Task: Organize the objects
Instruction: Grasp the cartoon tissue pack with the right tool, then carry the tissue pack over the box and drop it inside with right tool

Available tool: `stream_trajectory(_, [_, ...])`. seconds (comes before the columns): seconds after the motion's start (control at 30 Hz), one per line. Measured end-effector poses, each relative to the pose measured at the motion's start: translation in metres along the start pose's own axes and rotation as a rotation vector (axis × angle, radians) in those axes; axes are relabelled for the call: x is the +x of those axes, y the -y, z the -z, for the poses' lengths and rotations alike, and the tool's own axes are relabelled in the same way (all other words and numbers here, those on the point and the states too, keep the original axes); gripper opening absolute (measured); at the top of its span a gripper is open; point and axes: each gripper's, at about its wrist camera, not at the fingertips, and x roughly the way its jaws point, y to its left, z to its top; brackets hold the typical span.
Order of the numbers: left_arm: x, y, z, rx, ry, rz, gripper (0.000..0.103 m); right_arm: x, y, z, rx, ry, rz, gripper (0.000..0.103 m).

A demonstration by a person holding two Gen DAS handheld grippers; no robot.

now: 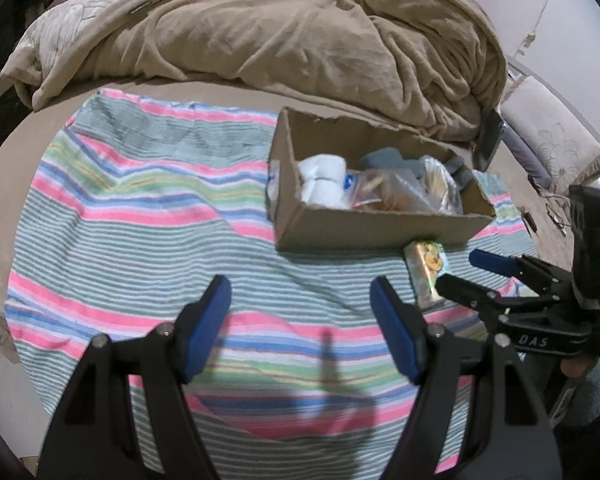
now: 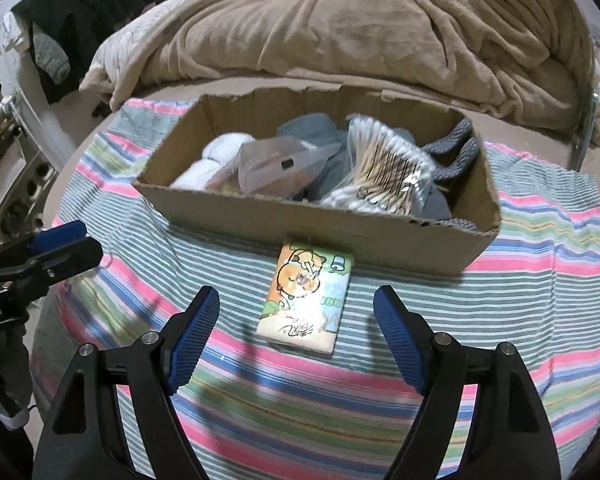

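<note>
A small tissue pack (image 2: 306, 296) with a cartoon animal print lies flat on the striped cloth (image 2: 540, 280), just in front of the cardboard box (image 2: 340, 232). It also shows in the left wrist view (image 1: 424, 272). My right gripper (image 2: 296, 300) is open and empty, its fingers either side of the pack and slightly short of it. My left gripper (image 1: 300, 292) is open and empty over bare cloth, left of the pack. The box (image 1: 380, 228) holds white socks (image 2: 212, 168), a clear bag (image 2: 276, 164), cotton swabs (image 2: 384, 168) and grey items.
A rumpled tan blanket (image 2: 360, 28) lies heaped behind the box. Dark clothes (image 2: 84, 8) hang at the far left. A phone-like dark object (image 1: 490, 140) stands right of the box. The right gripper body (image 1: 540, 300) shows at the right of the left wrist view.
</note>
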Motion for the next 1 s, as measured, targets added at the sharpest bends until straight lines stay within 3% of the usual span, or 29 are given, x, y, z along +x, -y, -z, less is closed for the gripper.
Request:
stream_trajectory(0.3, [0.011,-0.006,0.007,-0.015,-0.029,-0.009,0.073,0.028,-0.002,0.004,-0.011,-0.057,0.021,0.081])
stream_trajectory(0.47, [0.016,-0.008,0.009,-0.024,-0.041,-0.014,0.073,0.038,-0.001,0.006,-0.027,-0.087,0.051,0.057])
stream_trajectory(0.73, [0.021,-0.001,0.012,-0.011,-0.051,-0.015,0.073,0.030,-0.005,0.010,-0.059,-0.071,0.029,0.049])
stream_trajectory(1.0, [0.016,0.008,0.008,-0.002,-0.034,-0.007,0.073,0.002,-0.014,0.010,-0.089,-0.036,-0.030,0.048])
